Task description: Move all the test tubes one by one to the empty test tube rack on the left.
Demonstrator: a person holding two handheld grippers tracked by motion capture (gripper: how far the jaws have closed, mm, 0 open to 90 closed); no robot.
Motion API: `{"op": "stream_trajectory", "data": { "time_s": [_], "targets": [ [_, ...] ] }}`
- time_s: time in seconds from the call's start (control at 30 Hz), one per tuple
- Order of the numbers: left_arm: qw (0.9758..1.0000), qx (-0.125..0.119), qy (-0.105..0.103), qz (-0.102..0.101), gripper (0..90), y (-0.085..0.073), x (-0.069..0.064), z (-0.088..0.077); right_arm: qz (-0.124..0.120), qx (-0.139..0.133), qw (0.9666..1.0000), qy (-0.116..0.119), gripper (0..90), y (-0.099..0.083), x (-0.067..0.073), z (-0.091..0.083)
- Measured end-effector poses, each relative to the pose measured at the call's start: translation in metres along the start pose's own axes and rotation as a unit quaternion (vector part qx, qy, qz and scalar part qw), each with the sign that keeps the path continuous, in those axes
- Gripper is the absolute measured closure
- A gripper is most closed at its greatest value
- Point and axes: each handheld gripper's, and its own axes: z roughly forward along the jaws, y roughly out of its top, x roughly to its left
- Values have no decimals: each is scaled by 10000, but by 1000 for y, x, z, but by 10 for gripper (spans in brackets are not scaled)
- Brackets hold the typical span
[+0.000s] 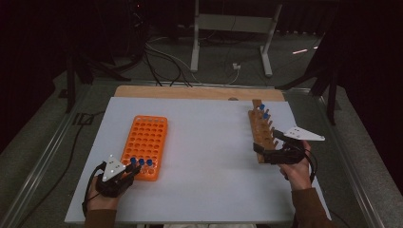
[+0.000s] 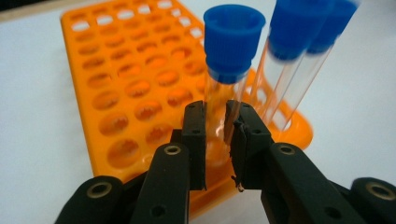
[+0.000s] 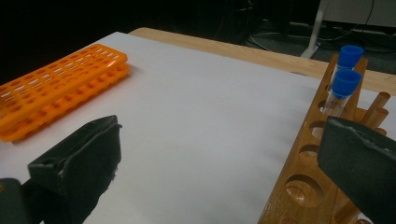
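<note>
Left tool [image 2: 215,140] grips 1 blue-capped tube [image 2: 227,79] standing upright in the orange rack's [image 2: 116,93] near edge; right tool [image 3: 224,154], open, waits beside the wooden rack [image 3: 308,163].

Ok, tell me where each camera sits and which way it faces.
High view: above the near table edge, looking forward and down; both hands, left gripper and right gripper show.
Left gripper view: rides the left gripper, facing the orange rack; its jaws grip a blue-capped tube.
Right gripper view: rides the right gripper, facing across the table; its open jaws flank the wooden rack.
All three share the orange rack.
</note>
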Motion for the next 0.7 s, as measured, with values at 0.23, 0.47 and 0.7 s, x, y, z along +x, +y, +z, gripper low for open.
{"op": "stream_trajectory", "data": {
  "time_s": [0.23,0.47,0.7],
  "targets": [
    [9999,5,-49,-109,785,-1,2,0,0,15,10000,12,0,-1,0,1],
    [9994,-153,-134,-291,728,-2,6,-5,4,35,10000,11,0,-1,0,2],
    [9953,-733,-381,-503,595,1,13,-21,-11,58,10000,22,0,-2,0,4]
  ]
}}
